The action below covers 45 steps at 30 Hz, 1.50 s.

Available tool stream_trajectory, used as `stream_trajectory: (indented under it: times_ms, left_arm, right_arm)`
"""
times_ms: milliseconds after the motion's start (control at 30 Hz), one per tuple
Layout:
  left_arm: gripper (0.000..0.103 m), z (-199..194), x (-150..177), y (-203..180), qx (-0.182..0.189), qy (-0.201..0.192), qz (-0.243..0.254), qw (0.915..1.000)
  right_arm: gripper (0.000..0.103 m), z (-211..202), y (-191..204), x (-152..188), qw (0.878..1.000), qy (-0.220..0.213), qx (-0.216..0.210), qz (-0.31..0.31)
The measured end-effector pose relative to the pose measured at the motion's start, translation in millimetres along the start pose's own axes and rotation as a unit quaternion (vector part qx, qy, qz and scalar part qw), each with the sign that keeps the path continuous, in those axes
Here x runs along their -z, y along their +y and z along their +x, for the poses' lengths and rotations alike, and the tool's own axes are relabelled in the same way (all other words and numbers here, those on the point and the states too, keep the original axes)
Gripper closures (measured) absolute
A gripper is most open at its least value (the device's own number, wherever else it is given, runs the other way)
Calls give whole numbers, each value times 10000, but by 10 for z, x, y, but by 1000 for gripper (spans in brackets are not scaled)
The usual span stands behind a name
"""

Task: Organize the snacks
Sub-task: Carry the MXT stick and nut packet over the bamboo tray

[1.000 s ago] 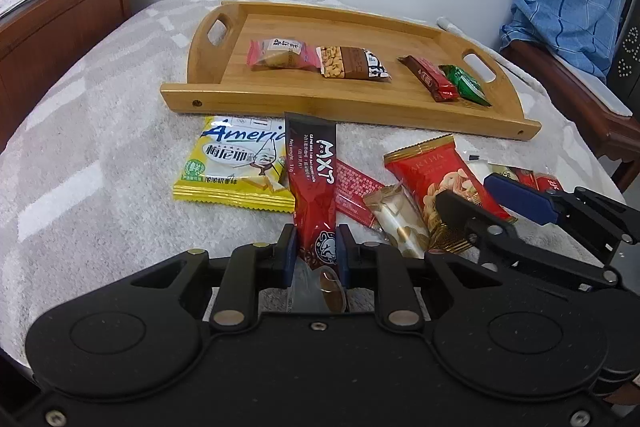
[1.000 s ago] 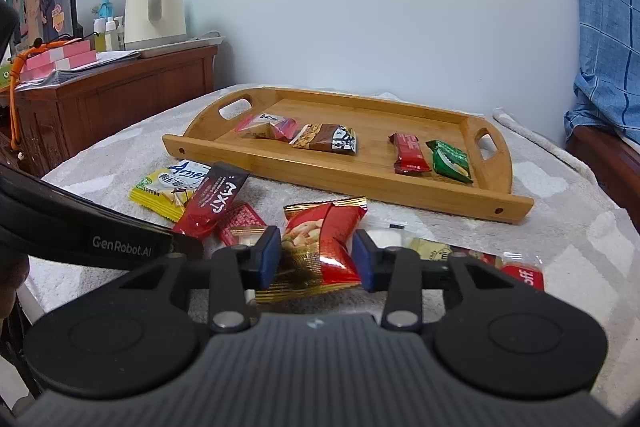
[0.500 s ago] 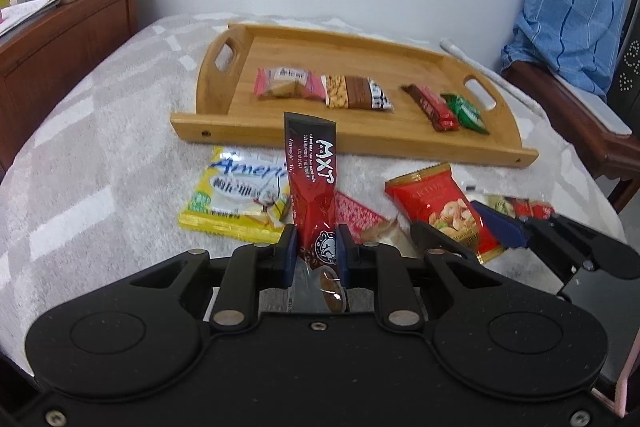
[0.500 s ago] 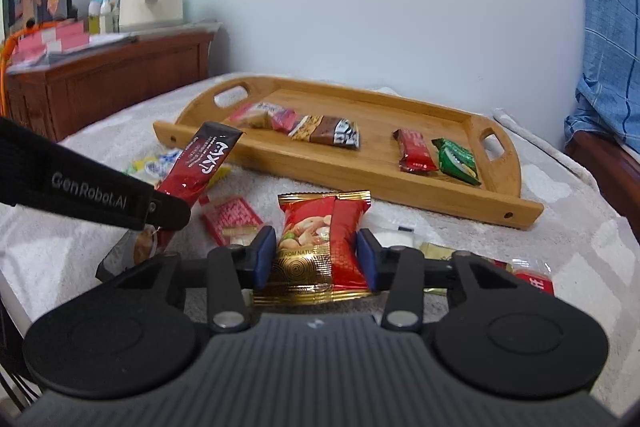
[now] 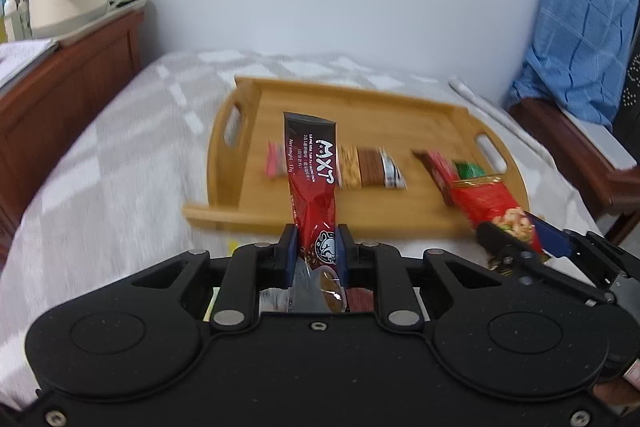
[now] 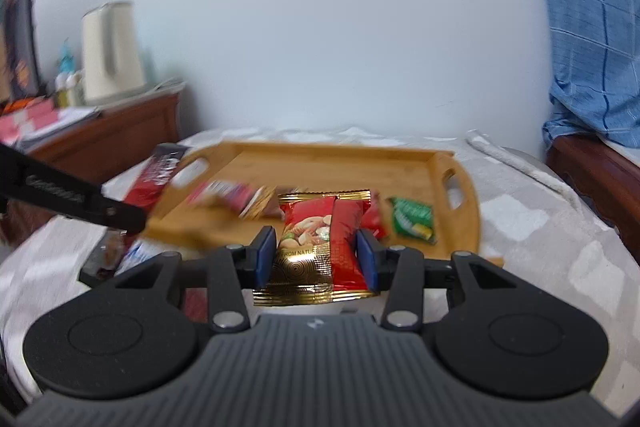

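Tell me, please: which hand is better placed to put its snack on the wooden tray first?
Probably the right. Its gripper holds the red nut packet close to the tray, facing bare wood; the left gripper with its sachet faces snacks already there.

Both grippers black, twin round discs and silver pivot pins on linkage arms, blue pads on the fingers: left gripper (image 5: 317, 247) smooth speckled housing with small screws, right gripper (image 6: 316, 254) ribbed grey housing, white lettering on left's side arm.
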State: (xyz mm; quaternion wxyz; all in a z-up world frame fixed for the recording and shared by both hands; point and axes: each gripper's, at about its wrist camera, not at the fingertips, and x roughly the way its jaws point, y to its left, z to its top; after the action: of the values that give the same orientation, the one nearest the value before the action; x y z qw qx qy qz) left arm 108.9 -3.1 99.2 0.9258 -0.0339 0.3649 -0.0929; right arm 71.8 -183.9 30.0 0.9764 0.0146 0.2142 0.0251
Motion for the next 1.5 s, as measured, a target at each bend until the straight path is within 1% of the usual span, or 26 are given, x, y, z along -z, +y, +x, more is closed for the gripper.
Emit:
stream_trajectory:
  times_ms: [233, 500, 600, 667, 767, 833, 933, 1133, 1233, 1367, 1500]
  left_arm:
    - [85, 228, -470, 24, 13, -143, 30, 9999]
    - [85, 657, -991, 31, 129, -196, 38, 9997]
    - [85, 897, -1167, 53, 140, -76, 61, 9999]
    - [85, 1090, -1271, 83, 132, 106, 16, 9999]
    - [85, 1368, -1381, 114, -43, 332, -37, 9994]
    - [85, 1521, -1423, 122, -153, 422, -35, 9990]
    - [85, 1706, -1462, 136, -184, 517, -1, 9985]
    - [85, 1951, -1415, 157, -325, 802, 39, 9962]
    - [85, 1994, -1362, 170, -340, 830, 86, 9959]
    - [85, 2037, -1303, 164, -296, 968, 186, 9947]
    - [86, 2017, -1223, 130, -259, 1017, 269, 9941]
  right_arm:
    - [56, 336, -372, -328, 9993, -17, 179, 325]
    - [56, 801, -803, -661, 9973, 18, 263, 689]
    - [56, 972, -970, -731, 9957, 64, 293, 871]
    - [56, 1080, -1051, -752, 9949, 106, 320, 948]
    - [56, 1226, -1109, -757, 9942, 218, 334, 1003]
    - [56, 1290, -1097, -746, 9945, 294, 328, 948]
    - [56, 1388, -1079, -718, 9952, 397, 383, 804]
    - [56, 1502, -1125, -688, 9946, 524, 469, 761]
    - [56, 1551, -1171, -670, 9936, 598, 466, 837]
    - [56, 1609, -1200, -632, 9919, 729, 448, 936]
    - [56, 1632, -1185, -613, 9918, 784, 420, 918]
